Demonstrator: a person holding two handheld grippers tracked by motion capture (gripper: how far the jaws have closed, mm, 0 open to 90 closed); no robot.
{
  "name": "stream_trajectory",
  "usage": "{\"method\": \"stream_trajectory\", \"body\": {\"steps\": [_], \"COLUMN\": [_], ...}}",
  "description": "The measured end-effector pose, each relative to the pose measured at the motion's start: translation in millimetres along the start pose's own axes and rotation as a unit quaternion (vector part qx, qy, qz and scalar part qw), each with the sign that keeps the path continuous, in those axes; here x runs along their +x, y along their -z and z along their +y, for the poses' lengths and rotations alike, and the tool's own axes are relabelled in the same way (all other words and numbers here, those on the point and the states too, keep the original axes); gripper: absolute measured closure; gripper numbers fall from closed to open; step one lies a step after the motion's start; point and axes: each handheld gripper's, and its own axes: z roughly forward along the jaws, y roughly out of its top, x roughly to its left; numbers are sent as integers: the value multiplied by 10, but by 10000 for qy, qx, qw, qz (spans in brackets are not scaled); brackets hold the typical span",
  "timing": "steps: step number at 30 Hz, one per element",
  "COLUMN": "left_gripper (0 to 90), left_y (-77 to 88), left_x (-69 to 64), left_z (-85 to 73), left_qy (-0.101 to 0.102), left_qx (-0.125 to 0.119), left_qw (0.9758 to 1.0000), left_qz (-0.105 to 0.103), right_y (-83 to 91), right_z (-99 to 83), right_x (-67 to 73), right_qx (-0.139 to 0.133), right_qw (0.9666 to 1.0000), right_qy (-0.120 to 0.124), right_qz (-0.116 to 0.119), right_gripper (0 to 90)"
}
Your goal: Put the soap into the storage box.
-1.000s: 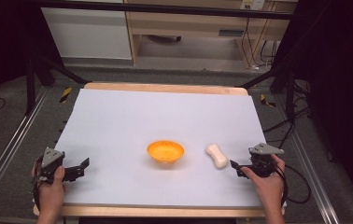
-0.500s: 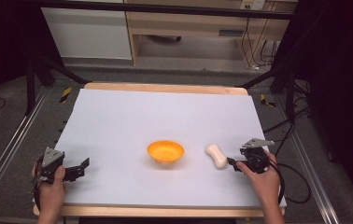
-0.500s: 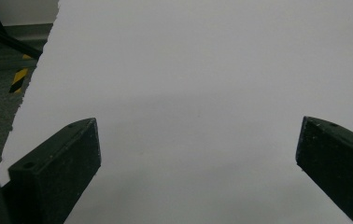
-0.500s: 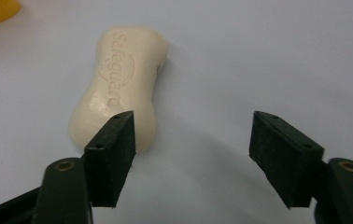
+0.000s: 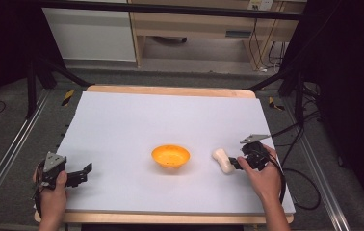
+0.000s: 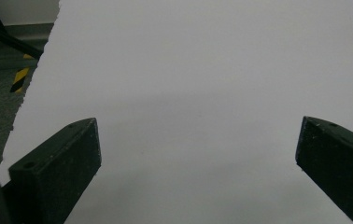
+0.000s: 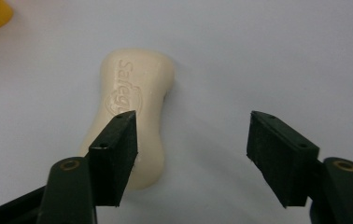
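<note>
At the right side of the white table top [image 5: 170, 120], the right gripper [image 5: 236, 164] sits low in the person's right hand [image 5: 263, 177], its jaws spread wide and holding nothing. Seen from the right gripper view, one jaw stands over the near end of a cream bar of soap [image 7: 132, 121], which lies flat on the white surface with raised lettering on its top face; the other jaw stands apart from it over bare table, so the soap is not between the two. From the high view the soap [image 5: 222, 160] lies just beside this gripper, to the right of an orange bowl [image 5: 170, 157] that stands upright near the middle of the table, close to the soap but not touching it. Well apart, near the table's front left corner, the left gripper [image 5: 81, 172] rests in the left hand [image 5: 52, 197], its jaws also wide and empty over plain white surface.
</note>
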Motion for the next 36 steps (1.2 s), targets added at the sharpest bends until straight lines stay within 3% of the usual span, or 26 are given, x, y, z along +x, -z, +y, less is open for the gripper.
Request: {"method": "stream_trajectory", "body": {"steps": [8, 12, 32, 36], "left_gripper": [0, 0, 0, 0], "left_y": [-2, -2, 0, 3], "left_x": [-3, -5, 0, 4], "left_z": [0, 0, 0, 0], "left_qy": [-8, 0, 9, -3], "left_qx": [6, 5, 1, 14], "left_qw": [10000, 10000, 10000, 10000], "left_qz": [11, 10, -4, -4], "right_y": [-40, -83, -289, -355], "right_z": [119, 200, 333, 326], "right_x": [42, 74, 198, 227], "right_qx": [282, 508, 1032, 1169], "right_qw": [9991, 9971, 9921, 9912], "right_qy": [44, -155, -432, -355], "right_qz": [315, 550, 562, 514], "right_gripper": [365, 380, 371, 416]}}
